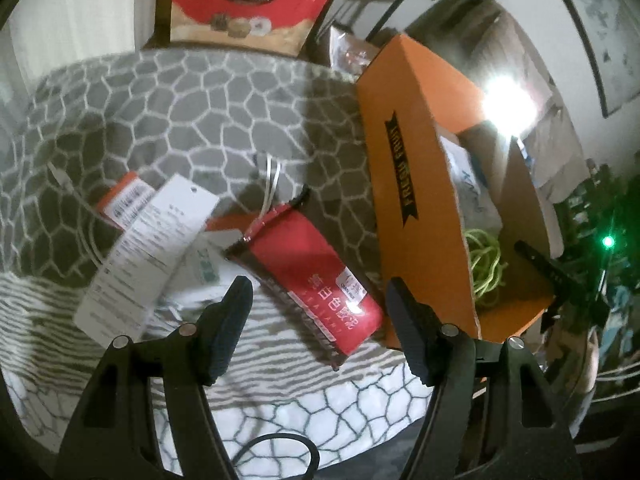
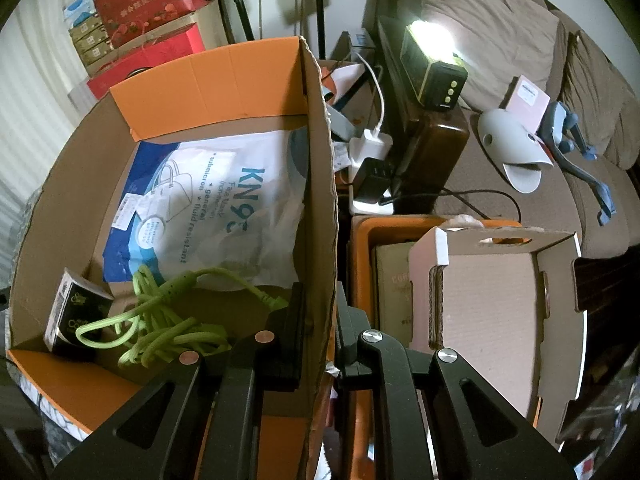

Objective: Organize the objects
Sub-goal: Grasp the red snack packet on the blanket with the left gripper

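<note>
Your right gripper (image 2: 318,320) is clamped on the near side wall of the orange box (image 2: 320,184), one finger inside the cardboard and one outside. The likely reason is to steady the box and keep its mouth turned toward the loose things while the other hand loads it.

Inside the box lie a white KN95 mask pack (image 2: 224,204) flat toward the far wall, a coiled green cable (image 2: 160,320) in front of it, and a small black carton (image 2: 76,312) in the near corner beside the cable. These look already sorted.

Your left gripper (image 1: 318,308) is spread wide and holds nothing. It hovers over the grey patterned blanket (image 1: 180,112), just left of the box. Between and just beyond its fingers lies the red pouch (image 1: 308,276), slanted, with its near end close to the box's outer wall. Left of the pouch sits a white printed tag (image 1: 148,248) overlapping an orange-and-white label (image 1: 124,200), with other papers under them.

The pouch looks like your next pick, since it is the nearest item to the box and the open fingers already frame it. Being flat and soft, it may call for a pinch across its narrow width at one end. Keep the box held so it does not slide on the blanket.
</note>
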Available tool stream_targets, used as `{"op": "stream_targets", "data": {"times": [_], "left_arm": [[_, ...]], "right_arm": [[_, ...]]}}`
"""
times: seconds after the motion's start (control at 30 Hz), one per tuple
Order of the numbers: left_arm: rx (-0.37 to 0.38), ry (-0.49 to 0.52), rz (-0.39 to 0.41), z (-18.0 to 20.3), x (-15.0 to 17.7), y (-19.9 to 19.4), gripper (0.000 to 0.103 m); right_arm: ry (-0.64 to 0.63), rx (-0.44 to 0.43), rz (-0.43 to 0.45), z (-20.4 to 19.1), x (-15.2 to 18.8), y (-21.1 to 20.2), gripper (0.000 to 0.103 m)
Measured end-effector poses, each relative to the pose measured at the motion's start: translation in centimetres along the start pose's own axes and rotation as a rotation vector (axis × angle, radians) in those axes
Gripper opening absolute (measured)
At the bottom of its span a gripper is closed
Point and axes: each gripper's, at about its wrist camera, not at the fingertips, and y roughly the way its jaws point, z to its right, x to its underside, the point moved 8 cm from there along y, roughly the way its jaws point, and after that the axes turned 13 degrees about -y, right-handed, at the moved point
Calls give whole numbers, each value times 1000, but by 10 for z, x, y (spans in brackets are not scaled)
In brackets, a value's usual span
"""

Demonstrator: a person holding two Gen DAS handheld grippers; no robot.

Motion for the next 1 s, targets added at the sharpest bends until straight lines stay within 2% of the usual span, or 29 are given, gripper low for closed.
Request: {"op": "stream_targets", "data": {"times": [0.23,0.43,0.53,0.57,0.7,1.0], "left_arm": [[7,-42,-49,4,6,19,66],[-21,-59,-51,8,-2,31,65],[-49,-48,-51,8,-3,36,61],[-61,-42,-54,8,-4,39,54],[-58,-41,-45,8,-5,40,49],[-10,-45,11,18,-16,18,45]], "right_arm": [[1,-1,0,0,1,0,12],[2,-3,0,0,2,1,12],[2,-3,0,0,2,1,12],[4,-3,0,0,2,1,12],[4,-4,0,0,2,1,12],[4,-3,0,0,2,1,12]]}}
